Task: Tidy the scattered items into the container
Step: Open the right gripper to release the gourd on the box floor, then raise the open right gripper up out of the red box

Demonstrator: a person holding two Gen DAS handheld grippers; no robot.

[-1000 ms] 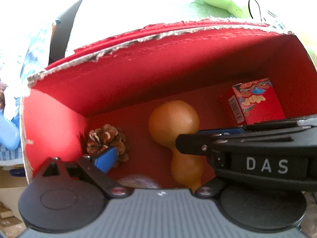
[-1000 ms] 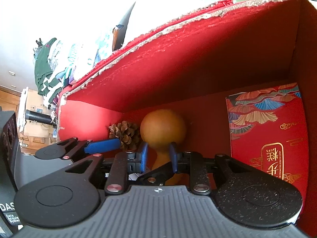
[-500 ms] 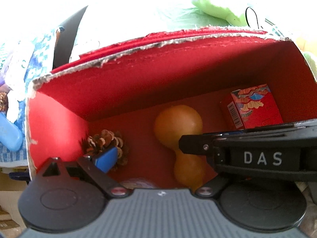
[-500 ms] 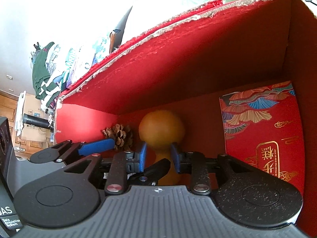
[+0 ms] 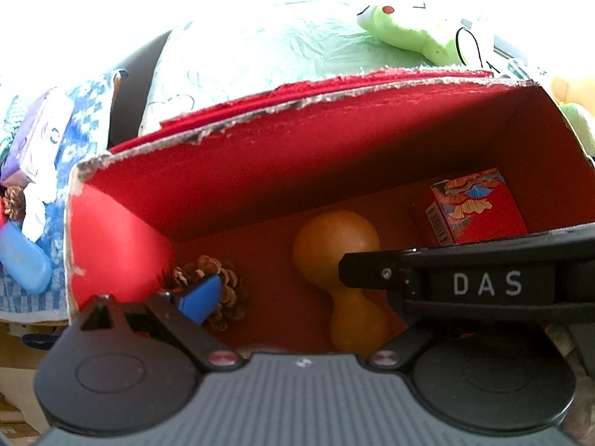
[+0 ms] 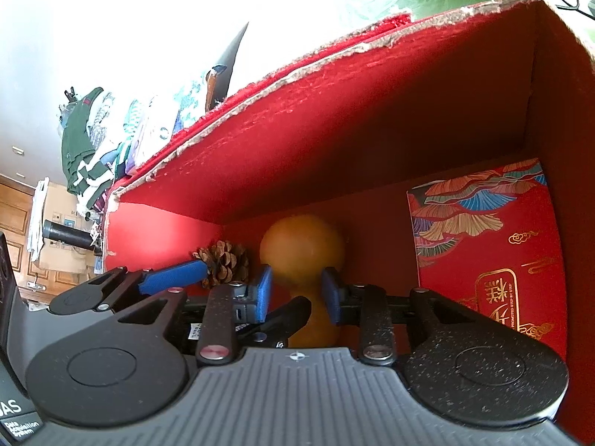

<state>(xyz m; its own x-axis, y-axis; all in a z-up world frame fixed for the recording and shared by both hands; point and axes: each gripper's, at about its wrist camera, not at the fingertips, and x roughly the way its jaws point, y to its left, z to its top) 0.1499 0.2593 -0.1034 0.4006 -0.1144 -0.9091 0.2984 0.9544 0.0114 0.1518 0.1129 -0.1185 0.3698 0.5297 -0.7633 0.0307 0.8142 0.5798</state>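
Note:
A red cardboard box (image 5: 334,148) (image 6: 372,119) holds an orange gourd (image 5: 336,249) (image 6: 301,247), a pine cone (image 5: 223,282) (image 6: 223,260) and a small red patterned carton (image 5: 479,208) (image 6: 483,245). My right gripper (image 6: 297,293) is inside the box, open, its blue pads either side of the gourd's neck with a gap on each side. My left gripper (image 5: 297,293) is open and empty over the box; its left blue fingertip (image 5: 199,297) lies in front of the pine cone, and the right gripper's body (image 5: 483,282) hides its right finger.
A green plush toy (image 5: 405,33) and pale green sheet (image 5: 260,55) lie behind the box. On a blue patterned cloth at left lie another pine cone (image 5: 15,202) and a blue case (image 5: 22,260). Clothes (image 6: 85,137) hang at far left.
My right gripper's jaws have opened off the gourd's neck, leaving the gourd lying on the box floor. Both grippers have drawn back a little from the box.

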